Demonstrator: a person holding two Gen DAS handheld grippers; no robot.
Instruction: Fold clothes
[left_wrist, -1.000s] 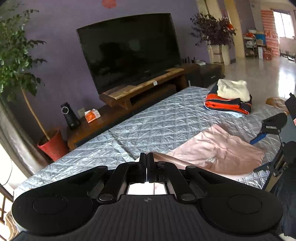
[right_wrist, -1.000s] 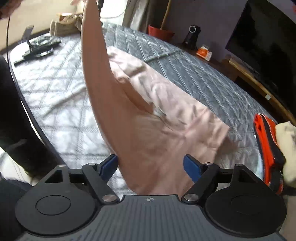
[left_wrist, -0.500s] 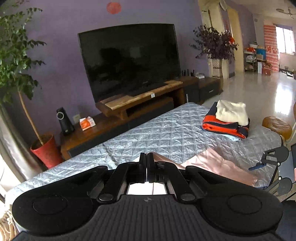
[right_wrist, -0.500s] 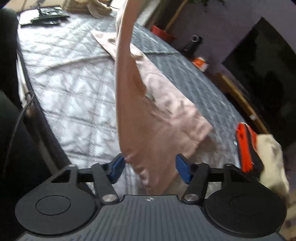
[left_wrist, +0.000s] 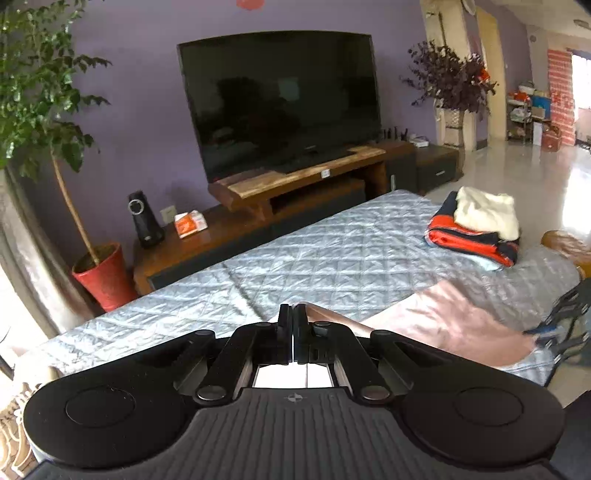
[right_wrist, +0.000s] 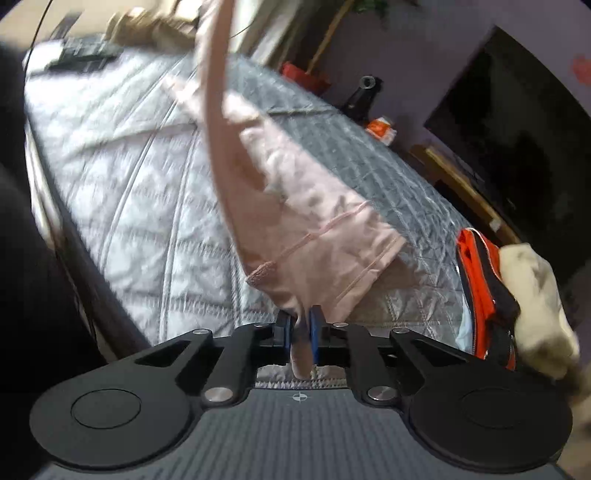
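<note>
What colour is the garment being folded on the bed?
Pale pink garment, plain with no pattern; the right wrist view shows it best.

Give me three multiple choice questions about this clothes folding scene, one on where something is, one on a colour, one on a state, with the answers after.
1. Where does the folded stack of clothes lie?
A. on the quilted cover near its far end
B. on the TV stand
C. on the floor

2. What colour is the garment being handled?
A. green
B. pale pink
C. black

3. How is the right gripper?
A. wide open above the cover
B. out of view
C. its blue pads closing on a fold of the garment

Answers: 1 A, the stack sits on the quilted cover. 2 B, the cloth is pale pink. 3 C, pink cloth sits between the nearly shut pads.
</note>
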